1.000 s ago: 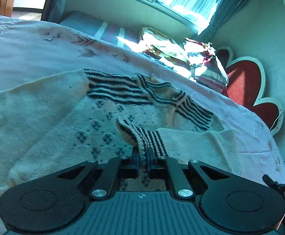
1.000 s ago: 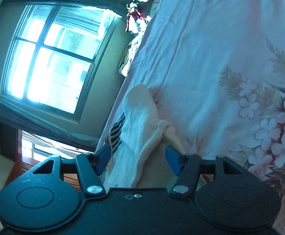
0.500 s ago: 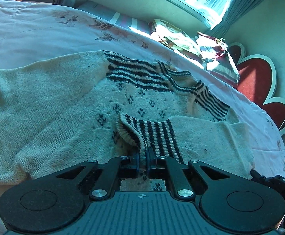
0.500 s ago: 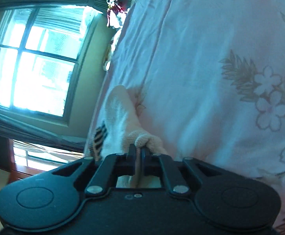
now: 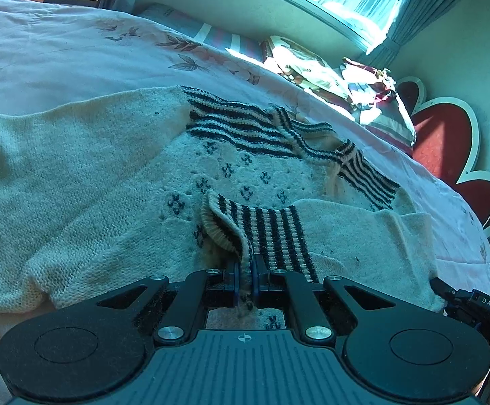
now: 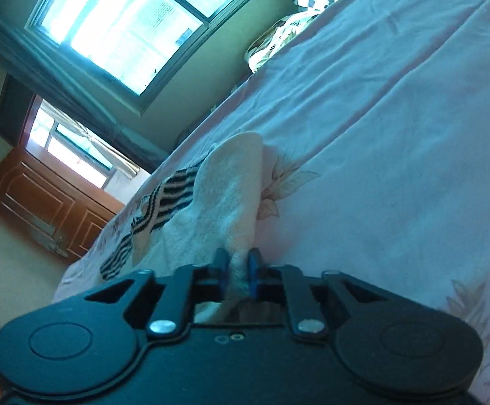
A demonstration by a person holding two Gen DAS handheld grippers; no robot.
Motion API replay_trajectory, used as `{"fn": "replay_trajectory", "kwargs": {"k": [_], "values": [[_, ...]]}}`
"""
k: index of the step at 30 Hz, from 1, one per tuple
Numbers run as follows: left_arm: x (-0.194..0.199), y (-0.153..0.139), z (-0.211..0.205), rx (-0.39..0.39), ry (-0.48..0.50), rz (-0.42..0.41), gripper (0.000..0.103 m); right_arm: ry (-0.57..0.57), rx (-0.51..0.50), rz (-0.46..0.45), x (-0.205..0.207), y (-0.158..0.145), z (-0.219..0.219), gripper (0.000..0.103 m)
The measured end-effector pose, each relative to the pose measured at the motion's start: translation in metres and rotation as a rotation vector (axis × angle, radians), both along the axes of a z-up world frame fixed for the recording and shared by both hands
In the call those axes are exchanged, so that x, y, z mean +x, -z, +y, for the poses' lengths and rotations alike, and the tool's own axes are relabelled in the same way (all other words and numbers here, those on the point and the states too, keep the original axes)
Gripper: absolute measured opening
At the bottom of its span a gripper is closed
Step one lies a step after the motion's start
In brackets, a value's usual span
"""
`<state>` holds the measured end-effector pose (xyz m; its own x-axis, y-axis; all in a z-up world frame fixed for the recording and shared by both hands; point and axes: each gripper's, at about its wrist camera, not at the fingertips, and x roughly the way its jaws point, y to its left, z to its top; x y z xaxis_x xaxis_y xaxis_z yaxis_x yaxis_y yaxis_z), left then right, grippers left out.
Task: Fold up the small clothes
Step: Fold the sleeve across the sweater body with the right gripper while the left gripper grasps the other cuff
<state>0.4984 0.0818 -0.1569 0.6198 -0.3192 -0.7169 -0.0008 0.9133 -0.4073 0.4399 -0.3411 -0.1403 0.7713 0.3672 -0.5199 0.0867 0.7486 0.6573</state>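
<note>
A small cream knitted sweater (image 5: 86, 175) with dark stripes at the neck and small dark motifs lies spread on the bed. Its right sleeve is folded across the body. My left gripper (image 5: 245, 270) is shut on that sleeve's striped cuff (image 5: 261, 229), held just above the sweater's front. In the right wrist view my right gripper (image 6: 238, 270) is shut on a cream edge of the sweater (image 6: 231, 189), and the fabric rises in a fold in front of it. The right gripper's body shows at the left wrist view's right edge (image 5: 470, 303).
The pink floral bedsheet (image 5: 59, 57) covers the bed (image 6: 396, 152). Pillows and piled fabric (image 5: 369, 91) lie at the head, by a red heart-shaped headboard (image 5: 447, 141). A window (image 6: 126, 23) and a wooden door (image 6: 42, 202) stand beyond the bed.
My right gripper closed on the sweater's cream edge and swung round, lifting it. My left gripper kept its hold on the striped cuff and carried it a little farther across the sweater.
</note>
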Motion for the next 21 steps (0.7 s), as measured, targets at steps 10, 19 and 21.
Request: {"fn": "replay_trajectory", "kwargs": {"k": [10, 19, 21], "values": [[-0.012, -0.011, -0.019, 0.207, -0.023, -0.07, 0.028, 0.053, -0.129, 0.002, -0.013, -0.012, 0.008, 0.027], [-0.011, -0.035, -0.053, 0.297, 0.053, -0.24, 0.084, -0.116, -0.41, -0.095, 0.002, -0.035, 0.031, 0.012], [0.001, -0.013, -0.063, 0.356, 0.078, -0.146, 0.084, -0.114, -0.501, -0.03, 0.006, -0.023, 0.037, 0.016]]}}
